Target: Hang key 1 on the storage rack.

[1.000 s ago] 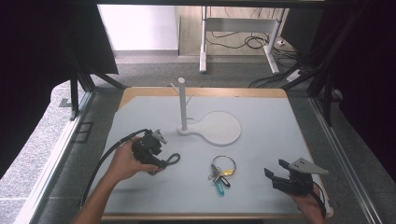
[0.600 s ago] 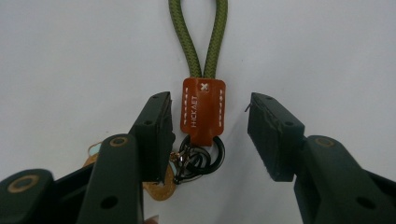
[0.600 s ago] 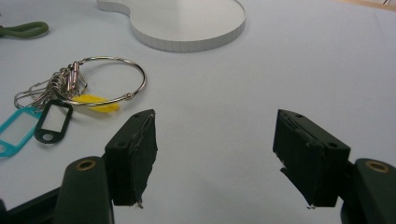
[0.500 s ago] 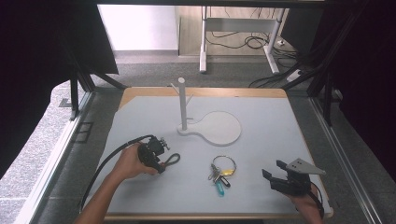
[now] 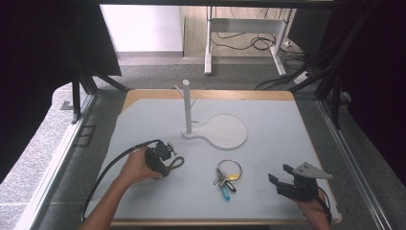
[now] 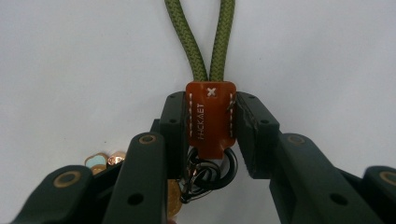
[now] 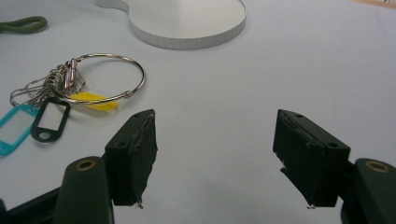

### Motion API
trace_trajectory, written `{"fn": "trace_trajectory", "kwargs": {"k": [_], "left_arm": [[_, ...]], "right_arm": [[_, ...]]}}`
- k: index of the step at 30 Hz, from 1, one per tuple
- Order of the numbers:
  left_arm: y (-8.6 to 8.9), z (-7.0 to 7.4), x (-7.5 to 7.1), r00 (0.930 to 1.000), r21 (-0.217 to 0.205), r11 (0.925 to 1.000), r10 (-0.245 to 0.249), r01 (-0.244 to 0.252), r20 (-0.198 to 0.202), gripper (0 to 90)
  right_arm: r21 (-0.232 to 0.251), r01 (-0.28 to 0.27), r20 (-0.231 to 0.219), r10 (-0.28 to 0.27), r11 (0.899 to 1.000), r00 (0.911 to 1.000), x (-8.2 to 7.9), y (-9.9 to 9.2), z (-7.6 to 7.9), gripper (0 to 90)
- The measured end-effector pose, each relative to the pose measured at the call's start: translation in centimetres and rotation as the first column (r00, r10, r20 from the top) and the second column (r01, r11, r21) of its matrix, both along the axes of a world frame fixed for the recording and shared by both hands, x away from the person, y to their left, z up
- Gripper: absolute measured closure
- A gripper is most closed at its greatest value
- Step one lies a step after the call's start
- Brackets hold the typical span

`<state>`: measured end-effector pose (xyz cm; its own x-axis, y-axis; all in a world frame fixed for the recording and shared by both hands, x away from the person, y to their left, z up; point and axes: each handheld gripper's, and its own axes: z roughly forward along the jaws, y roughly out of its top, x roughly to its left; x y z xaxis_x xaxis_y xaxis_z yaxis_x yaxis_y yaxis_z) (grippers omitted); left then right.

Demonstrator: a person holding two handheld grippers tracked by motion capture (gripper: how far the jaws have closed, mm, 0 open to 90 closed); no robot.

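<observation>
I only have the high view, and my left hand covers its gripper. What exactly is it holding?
Observer: The left gripper has just been closing its jaws, which now pinch an orange leather tab joining a green cord loop.
Operator: Anything under that tab?
Observer: Dark metal rings and a gold-coloured disc.
Operator: And the right gripper?
Observer: The right gripper has its jaws wide open with nothing between them. The key ring lies ahead, carrying teal, black and yellow tags.
</observation>
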<state>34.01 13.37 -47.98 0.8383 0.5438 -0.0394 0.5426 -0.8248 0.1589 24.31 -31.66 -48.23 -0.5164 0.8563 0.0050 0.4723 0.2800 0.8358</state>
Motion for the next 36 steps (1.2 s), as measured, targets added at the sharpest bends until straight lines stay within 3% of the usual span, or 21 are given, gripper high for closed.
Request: {"fn": "trace_trajectory", "kwargs": {"k": [5,8,11,12,13,16,17,22,28,31,36], "left_arm": [[0.1,0.1,-0.1,1.0,-0.005,1.0,-0.001,0.001,0.001,66.5],[0.4,0.6,-0.1,1.0,-0.033,0.9995,0.005,-0.005,-0.001,66.5],[1.0,1.8,0.0,0.9998,-0.057,0.9983,0.015,-0.014,0.012,66.5],[1.3,2.9,0.1,0.9993,-0.07,0.9973,0.025,-0.023,0.029,66.5],[1.3,2.9,0.1,0.9993,-0.07,0.9973,0.025,-0.023,0.029,66.5],[1.9,5.3,0.2,0.9974,-0.107,0.9937,0.037,-0.031,0.061,66.5],[1.9,5.3,0.2,0.9974,-0.107,0.9937,0.037,-0.031,0.061,66.5],[2.5,8.4,0.5,0.9937,-0.138,0.9893,0.059,-0.045,0.095,66.4],[2.6,10.3,0.8,0.9908,-0.163,0.9851,0.075,-0.056,0.113,66.4],[2.6,10.8,0.8,0.9906,-0.158,0.9864,0.064,-0.045,0.12,66.4],[2.8,11.7,1.1,0.9892,-0.185,0.9813,0.076,-0.052,0.125,66.4]], "right_arm": [[-0.006,-0.001,-0.006,0.001,1.0,1.0,0.0,0.1,-0.1,30.5],[-0.005,0.008,-0.003,-0.008,1.0,1.0,-0.1,-0.1,-0.1,30.5],[-0.005,0.019,-0.004,-0.019,1.0,0.9998,0.0,-0.2,-0.1,30.5],[-0.002,0.026,-0.005,-0.026,1.0,0.9997,0.0,-0.4,-0.1,30.5],[-0.002,0.026,-0.005,-0.026,1.0,0.9997,0.0,-0.4,-0.1,30.5],[0.003,0.03,-0.004,-0.03,1.0,0.9995,-0.1,-0.5,0.0,30.5],[0.003,0.03,-0.004,-0.03,1.0,0.9995,-0.1,-0.5,0.0,30.5],[0.004,0.036,-0.007,-0.036,0.999,0.9993,0.0,-0.6,-0.1,30.5],[0.004,0.032,-0.007,-0.032,0.999,0.9995,0.0,-0.5,-0.1,30.5],[0.003,0.033,-0.007,-0.033,0.999,0.9994,0.0,-0.5,-0.1,30.4],[0.002,0.037,-0.007,-0.037,0.999,0.9993,0.0,-0.6,-0.2,30.5]]}}
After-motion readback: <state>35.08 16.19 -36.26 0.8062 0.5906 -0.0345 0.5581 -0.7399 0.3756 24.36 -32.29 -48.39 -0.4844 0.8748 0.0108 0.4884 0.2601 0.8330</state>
